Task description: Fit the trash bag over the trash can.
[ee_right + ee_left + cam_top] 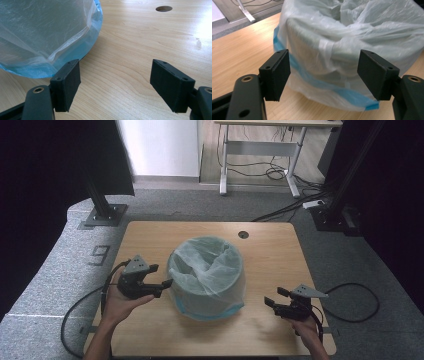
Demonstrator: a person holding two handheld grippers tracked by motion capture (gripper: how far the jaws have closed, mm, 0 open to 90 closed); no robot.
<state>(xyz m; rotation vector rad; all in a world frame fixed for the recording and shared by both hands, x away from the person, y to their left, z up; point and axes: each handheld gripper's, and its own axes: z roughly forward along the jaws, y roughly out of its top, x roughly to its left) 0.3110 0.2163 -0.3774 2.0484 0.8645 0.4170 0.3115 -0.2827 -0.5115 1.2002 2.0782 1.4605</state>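
Bin lined with a pale plastic bag (207,275) stands mid-table (270,250). Left gripper (165,276) jaws wide apart, empty, just beside the bag's side. Right gripper (275,297) also wide open, empty, apart from it.

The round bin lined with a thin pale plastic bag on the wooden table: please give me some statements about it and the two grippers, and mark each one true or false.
1. The round bin lined with a thin pale plastic bag stands on the light wooden table. True.
2. The left gripper is shut on the bag. False: its jaws stand open, close to the bin's side, with nothing clamped.
3. The bag has a blue band near the bottom of the bin. True.
4. The right gripper holds the bin's rim. False: it is open and apart from the bin, over bare table.
5. The table has a small round hole beyond the bin. True.
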